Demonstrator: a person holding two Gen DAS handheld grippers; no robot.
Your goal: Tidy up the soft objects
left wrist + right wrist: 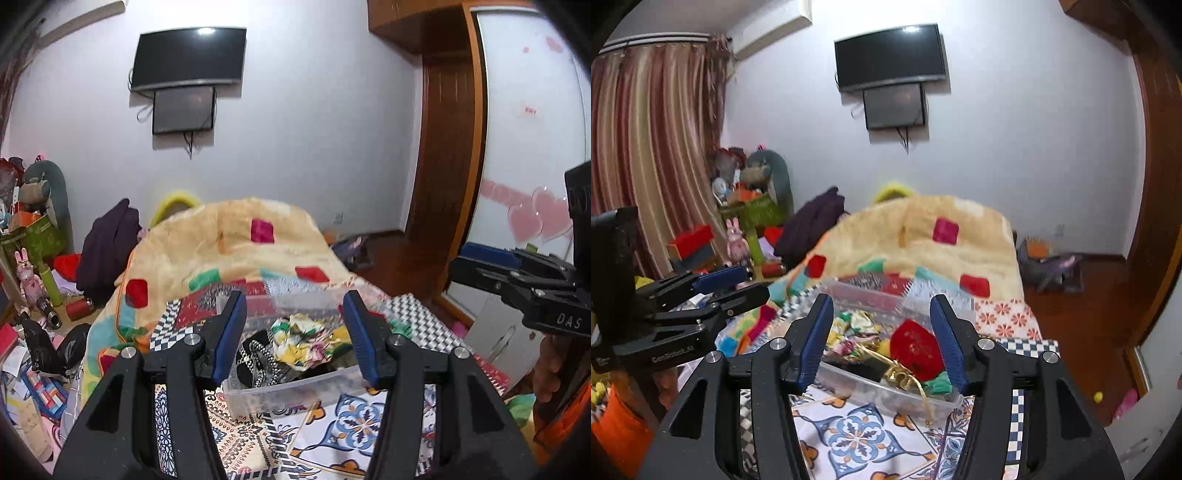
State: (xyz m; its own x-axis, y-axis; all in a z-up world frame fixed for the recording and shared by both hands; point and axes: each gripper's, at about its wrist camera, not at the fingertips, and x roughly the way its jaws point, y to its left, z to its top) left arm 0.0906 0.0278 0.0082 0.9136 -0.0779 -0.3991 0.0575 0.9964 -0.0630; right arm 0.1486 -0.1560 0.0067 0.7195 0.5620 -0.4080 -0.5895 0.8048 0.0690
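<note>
A clear plastic bin (288,397) (886,393) sits on the patterned bedspread (354,417) (849,439), filled with soft things: a floral cloth (303,341) (857,325), a black-and-white item (258,362), a red plush piece (916,349) with gold trim (905,376) hanging over the rim. My left gripper (295,332) is open and empty, just above and in front of the bin. My right gripper (882,332) is open and empty, also over the bin. Each gripper shows at the side of the other's view, the right one (517,273) and the left one (727,284).
A folded cream blanket (229,243) (923,240) with coloured squares is piled behind the bin. Toys, boxes and a dark garment (107,240) clutter the floor at left. A wooden wardrobe (443,147) stands right; a TV (188,57) hangs on the wall.
</note>
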